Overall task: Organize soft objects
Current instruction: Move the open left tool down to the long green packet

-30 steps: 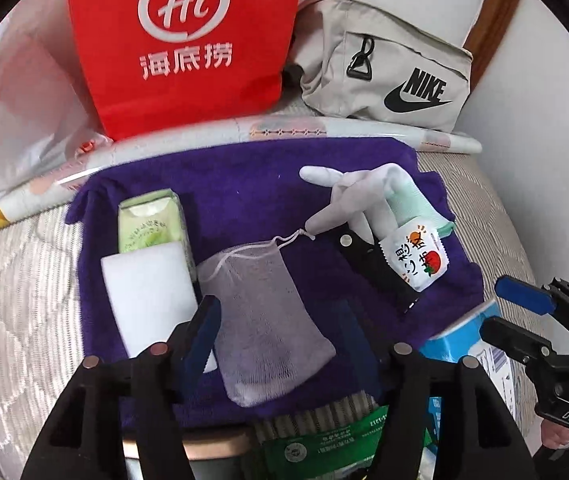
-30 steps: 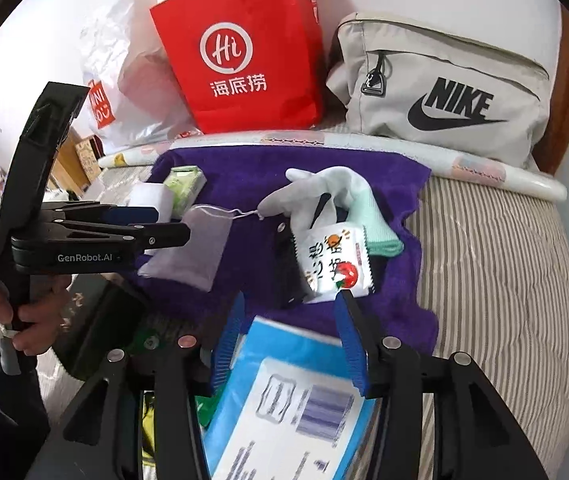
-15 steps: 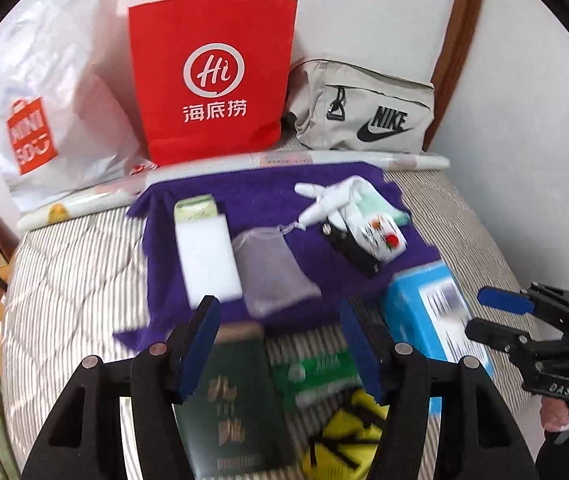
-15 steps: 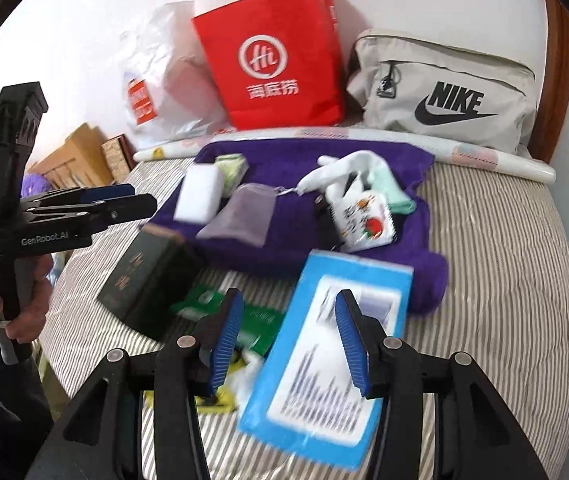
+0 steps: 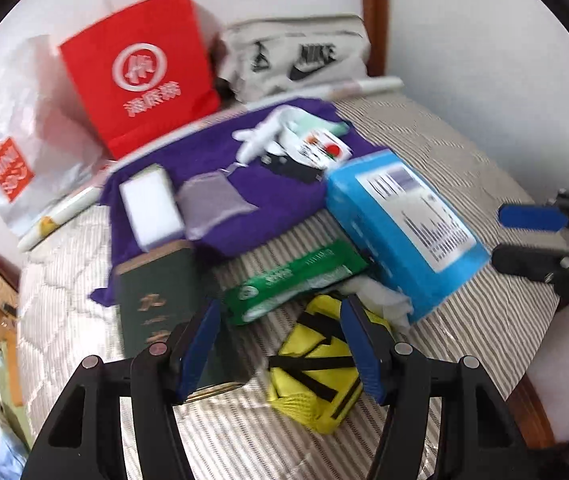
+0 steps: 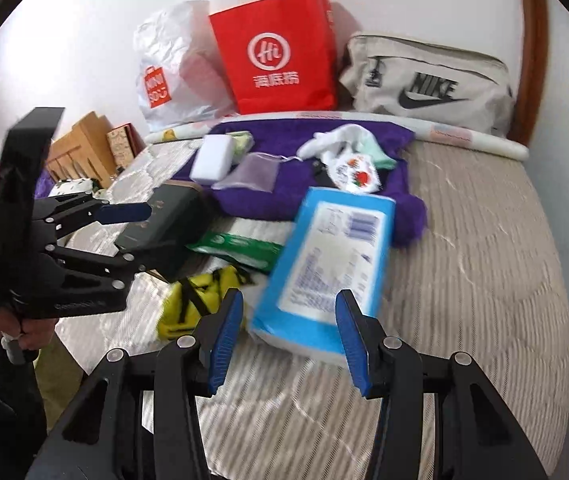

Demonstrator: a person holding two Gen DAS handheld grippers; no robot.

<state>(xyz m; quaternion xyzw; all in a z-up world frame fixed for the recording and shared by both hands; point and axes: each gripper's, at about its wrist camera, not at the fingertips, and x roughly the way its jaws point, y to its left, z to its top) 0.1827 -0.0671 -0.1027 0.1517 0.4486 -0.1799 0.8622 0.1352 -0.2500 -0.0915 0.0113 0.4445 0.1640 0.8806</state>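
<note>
Right wrist view: red paper bag (image 6: 280, 54) marked "Hi" stands by a white MINISO plastic bag (image 6: 172, 68) and a beige NIKE pouch (image 6: 428, 80), contents hidden; purple towel (image 6: 296, 196) on the striped bed (image 6: 484, 240) carries a white sponge (image 6: 212, 159), mesh pouch (image 6: 250, 172) and white sock (image 6: 336, 140); right gripper (image 6: 289, 334) and left gripper (image 5: 278, 348) both hang half spread, gripping nothing.

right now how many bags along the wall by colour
red paper bag: 1
white plastic bag: 1
beige Nike bag: 1
total: 3
</note>
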